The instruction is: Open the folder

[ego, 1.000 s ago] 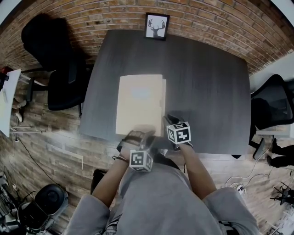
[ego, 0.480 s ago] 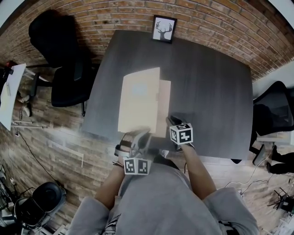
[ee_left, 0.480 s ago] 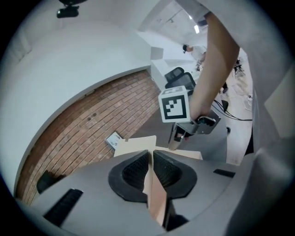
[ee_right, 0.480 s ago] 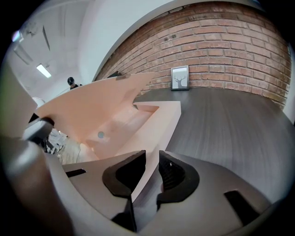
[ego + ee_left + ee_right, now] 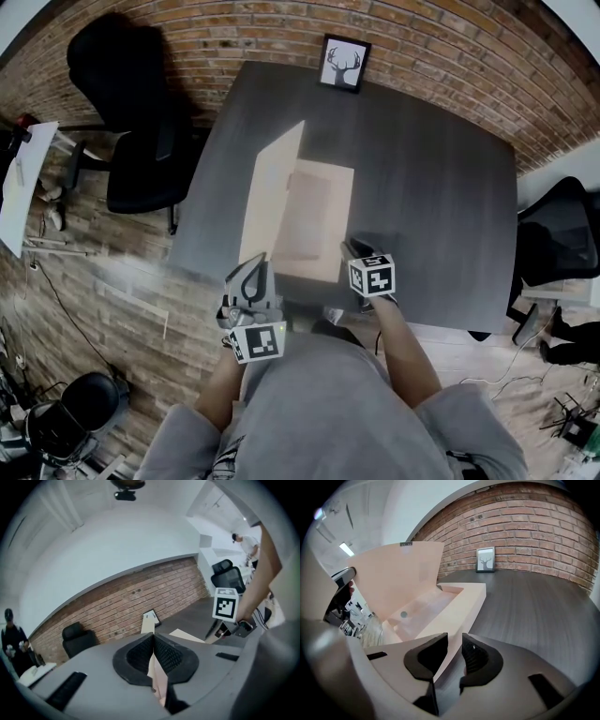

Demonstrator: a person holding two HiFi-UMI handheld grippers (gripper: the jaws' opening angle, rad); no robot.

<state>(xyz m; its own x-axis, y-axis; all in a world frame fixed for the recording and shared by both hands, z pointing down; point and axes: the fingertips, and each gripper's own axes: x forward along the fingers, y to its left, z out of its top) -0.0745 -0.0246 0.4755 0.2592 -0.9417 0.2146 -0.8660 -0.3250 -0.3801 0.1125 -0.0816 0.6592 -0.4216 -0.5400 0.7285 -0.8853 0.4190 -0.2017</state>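
A beige folder [image 5: 319, 225] lies on the dark table [image 5: 431, 178], with its cover [image 5: 274, 192] raised almost upright along the left side. My left gripper [image 5: 253, 269] holds the cover's near edge. Its jaws have just been closing and now stand shut on the cover [image 5: 158, 682], which runs up between the pads. My right gripper [image 5: 349, 247] sits at the folder's near right corner. In the right gripper view that corner [image 5: 440, 656] fills the narrow gap between the jaws of the right gripper [image 5: 454, 651]. The lifted cover [image 5: 396, 576] stands to the left there.
A framed deer picture [image 5: 343, 64] leans on the brick wall at the table's far edge. Black office chairs stand at the left [image 5: 131, 122] and the right [image 5: 555, 220]. A person [image 5: 11, 637] stands far left in the left gripper view.
The cover went from lying flat to standing nearly upright. My left gripper rose and rolled with it, drawing back toward the body. The right gripper kept still.
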